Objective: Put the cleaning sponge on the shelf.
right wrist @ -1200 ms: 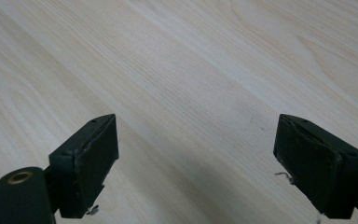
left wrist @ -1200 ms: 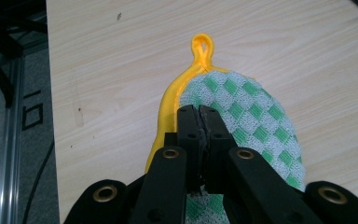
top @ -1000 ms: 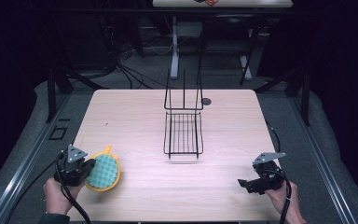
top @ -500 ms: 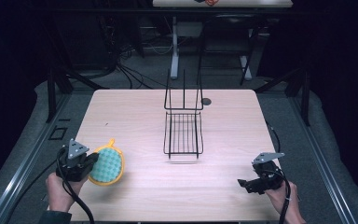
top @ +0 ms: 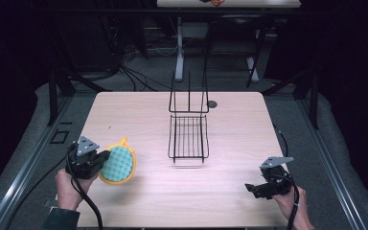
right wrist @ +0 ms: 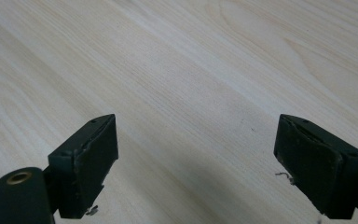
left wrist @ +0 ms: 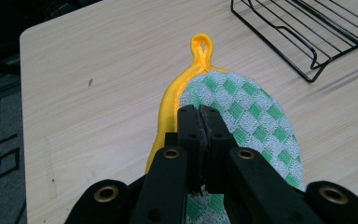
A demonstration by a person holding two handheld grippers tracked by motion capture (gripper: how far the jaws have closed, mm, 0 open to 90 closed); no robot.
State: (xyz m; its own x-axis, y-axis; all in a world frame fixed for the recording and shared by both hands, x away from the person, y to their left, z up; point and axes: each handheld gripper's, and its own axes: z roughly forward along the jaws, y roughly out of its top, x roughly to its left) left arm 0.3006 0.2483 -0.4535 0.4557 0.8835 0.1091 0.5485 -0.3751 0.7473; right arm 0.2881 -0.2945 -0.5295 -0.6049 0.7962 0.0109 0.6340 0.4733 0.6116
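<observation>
Left gripper (top: 97, 160) clamped on potholder (top: 118, 164), carry step; rack (top: 188, 138) at 2 o'clock. Right gripper (top: 260, 188) idle, jaws apart.

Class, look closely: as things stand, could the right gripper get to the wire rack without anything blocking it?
Probably yes. The right gripper is open over bare table, and nothing lies between it and the wire rack. The pot holder is off to the left, clamped in the left gripper.

I see a pale wooden table (top: 230, 191) carrying a black wire rack (top: 189, 136) near its middle, a small dark disc (top: 212, 104) beside the rack's far end, and a green-checked, yellow-edged potholder (top: 118, 164) near the left edge.
</observation>
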